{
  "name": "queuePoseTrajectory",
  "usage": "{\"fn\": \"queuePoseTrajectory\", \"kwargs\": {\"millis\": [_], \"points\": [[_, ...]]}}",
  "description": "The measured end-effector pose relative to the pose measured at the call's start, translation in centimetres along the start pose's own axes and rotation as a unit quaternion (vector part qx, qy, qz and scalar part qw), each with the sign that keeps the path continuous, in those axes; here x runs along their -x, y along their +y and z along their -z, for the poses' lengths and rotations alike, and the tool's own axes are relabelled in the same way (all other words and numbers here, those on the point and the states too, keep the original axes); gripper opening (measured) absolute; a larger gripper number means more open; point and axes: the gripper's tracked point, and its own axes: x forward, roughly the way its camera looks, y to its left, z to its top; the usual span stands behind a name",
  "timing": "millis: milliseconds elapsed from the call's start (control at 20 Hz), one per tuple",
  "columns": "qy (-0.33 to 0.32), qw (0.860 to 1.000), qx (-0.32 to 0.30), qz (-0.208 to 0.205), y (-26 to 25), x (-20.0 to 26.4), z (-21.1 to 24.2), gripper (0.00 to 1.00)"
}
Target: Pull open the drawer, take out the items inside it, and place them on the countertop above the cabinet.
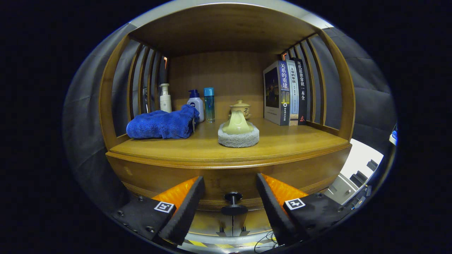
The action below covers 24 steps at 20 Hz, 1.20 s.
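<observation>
Gripper view, wooden cabinet (148,173) seen head-on, open shelf above, drawer front below.

Left of frame, on the countertop (282,141): blue towel (162,124) bunched in a heap near the left slatted side. Behind it, a white pump bottle (165,98) against the back corner. Just right of the towel, a white bottle with blue cap (196,103), then a slim teal bottle (209,104) beside it, the two close together, near the back panel.

Centre of frame: pale yellow ceramic pitcher (237,123) sitting on a grey round pad (238,138), toward the front of the countertop. Directly behind it, a lidded tea cup (241,107) of the same colour, partly hidden.

Right of centre: three books (286,92) standing upright, spines out, against the right slatted side.

Lower centre: drawer (226,178) looks closed, front flush under the countertop edge. Its dark knob (233,203) sits between the two fingers. Contents not visible.

Gripper (230,208): released, jaws spread wide, left finger and right finger each well clear of the knob, touching nothing. Black pads with orange backing, a square marker on each finger.
</observation>
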Motion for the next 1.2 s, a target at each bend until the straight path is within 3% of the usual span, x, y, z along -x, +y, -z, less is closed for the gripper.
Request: {"fn": "queuePoseTrajectory", "kwargs": {"millis": [250, 700, 1200], "points": [[-0.03, 0.999, 0.029, -0.001, 1.1, 2.9, -2.8, 0.98], [-0.088, 0.991, 0.062, -0.074, 6.6, 16.3, -10.1, 0.98], [-0.142, 0.985, 0.053, -0.086, 5.3, 25.6, -16.6, 0.98]]}}
